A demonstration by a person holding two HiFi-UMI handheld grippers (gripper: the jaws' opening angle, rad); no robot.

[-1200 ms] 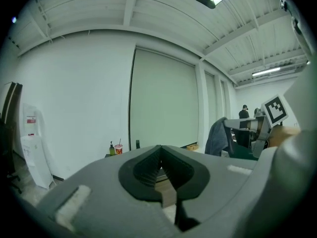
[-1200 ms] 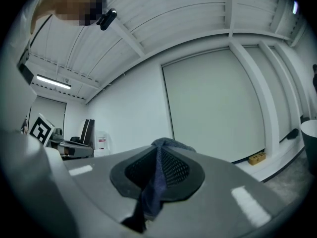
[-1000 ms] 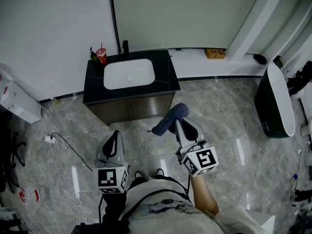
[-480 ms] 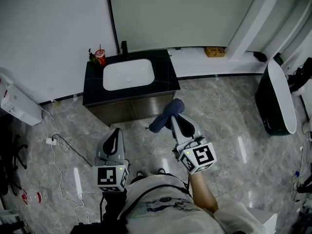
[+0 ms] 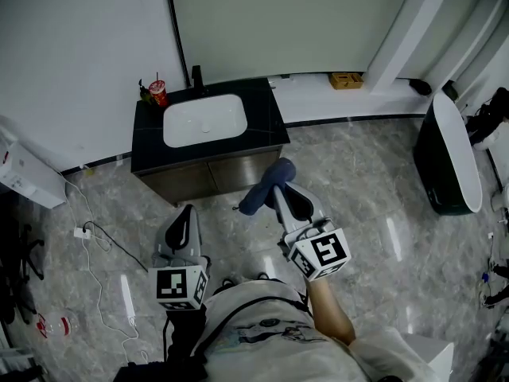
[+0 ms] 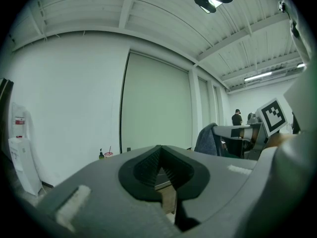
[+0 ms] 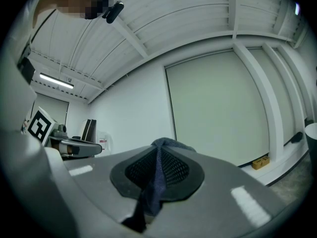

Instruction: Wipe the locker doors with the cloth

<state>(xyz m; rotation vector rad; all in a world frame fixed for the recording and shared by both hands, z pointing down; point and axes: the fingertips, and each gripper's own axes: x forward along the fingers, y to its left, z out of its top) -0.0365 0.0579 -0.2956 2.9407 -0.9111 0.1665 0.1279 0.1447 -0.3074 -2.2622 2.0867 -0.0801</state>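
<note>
Right gripper (image 5: 280, 194) grips a crumpled dark blue cloth (image 5: 264, 189) before the black-topped vanity cabinet (image 5: 266, 114).
The right jaws are pinched narrow on the cloth, which bunches past their tips, near the cabinet's brown doors. The left gripper (image 5: 184, 213) is level beside it, jaws together, nothing between them.

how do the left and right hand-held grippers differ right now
The right hand-held gripper is shut on a dark blue cloth, which bunches beyond its tips; the left hand-held gripper is shut with nothing between its jaws. In the head view the right one reaches nearer the sink cabinet, angled leftward; the left one sits further back, pointing straight ahead. Both face the white wall.
</note>
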